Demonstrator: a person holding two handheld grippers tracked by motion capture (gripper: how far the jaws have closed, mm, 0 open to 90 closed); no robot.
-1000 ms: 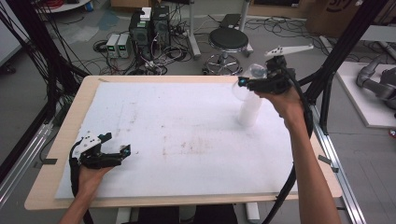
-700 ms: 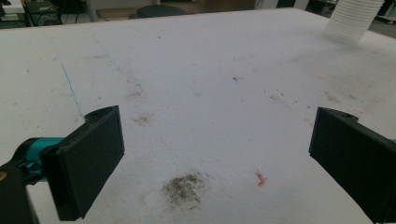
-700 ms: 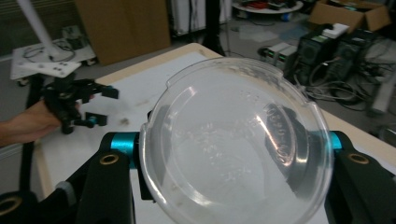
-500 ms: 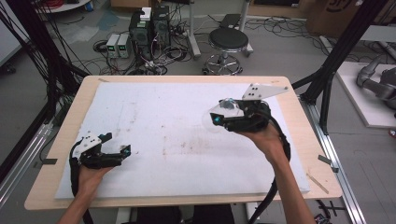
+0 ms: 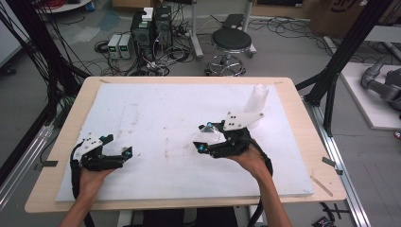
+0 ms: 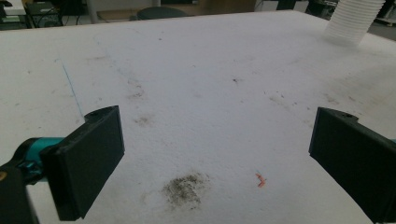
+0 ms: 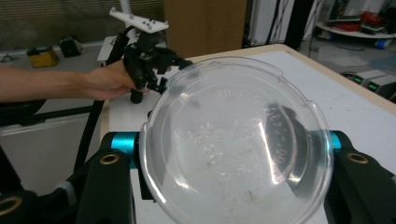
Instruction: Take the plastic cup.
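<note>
Gripping a clear cup by its sides, my right claw hangs over the counter's middle. My left claw rests released near the front-left corner. Farther back stands a cup stack.

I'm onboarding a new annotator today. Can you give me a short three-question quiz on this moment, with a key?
1. True or false: the left tongs are closed on a cup.
2. What do the right tongs hold? A) a roll of tape B) a clear plastic lid C) a spoon
3. Where on the white table mat does the stack of white cups stand, seen from the high view?

Key:
1. False: their jaws stand wide apart over the bare mat.
2. B: the clear plastic lid sits between the jaws.
3. At the far right, beyond the right tongs.
</note>
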